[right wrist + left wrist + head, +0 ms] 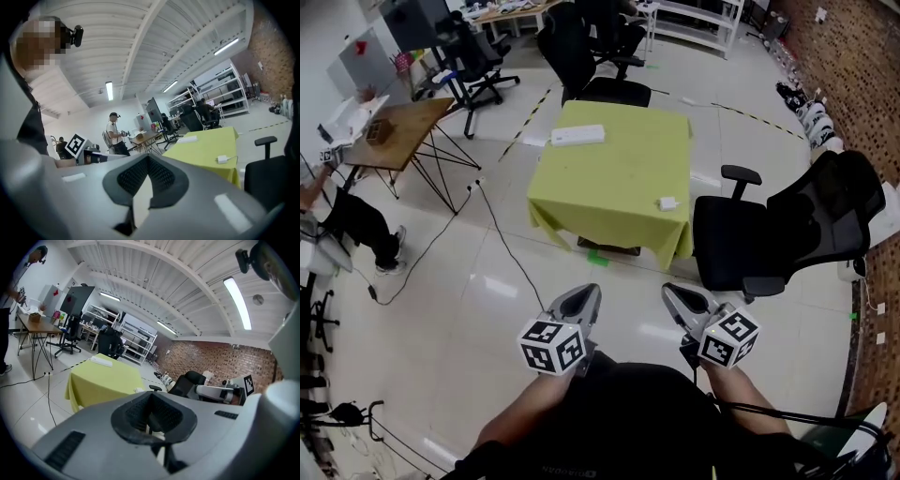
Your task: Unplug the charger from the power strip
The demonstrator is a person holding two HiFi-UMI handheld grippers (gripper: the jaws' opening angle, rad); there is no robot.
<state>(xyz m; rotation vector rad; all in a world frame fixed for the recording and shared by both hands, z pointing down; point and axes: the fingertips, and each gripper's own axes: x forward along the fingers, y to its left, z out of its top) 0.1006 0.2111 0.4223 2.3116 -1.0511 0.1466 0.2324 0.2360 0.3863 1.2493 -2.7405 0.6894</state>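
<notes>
Yellow-green cloth [619, 169]: covers the table [607, 247], which stands ahead of both claws and well apart from them.
Left claw [586, 294]: jaws pressed together with nothing between them; it is held low in front of the person and points toward the table.
Right claw [675, 296]: jaws closed tight as well, and empty; it sits beside the left claw with a gap between the two.
Charger [667, 202]: small and white, lying on the cloth near the table edge closest to the claws, ahead of the right claw. A thin cord [232, 159] trails from it.
Strip [577, 135]: long and white, at the table's far edge, beyond the charger and ahead of the left claw. It lies well apart from the charger.
Chair [769, 234]: black, beside the table, ahead and to the right of the right claw, nearer than the strip.
Floor [469, 319]: pale glossy tiles under the claws, with a dark cable [502, 239] ahead and to the left of the left claw.
</notes>
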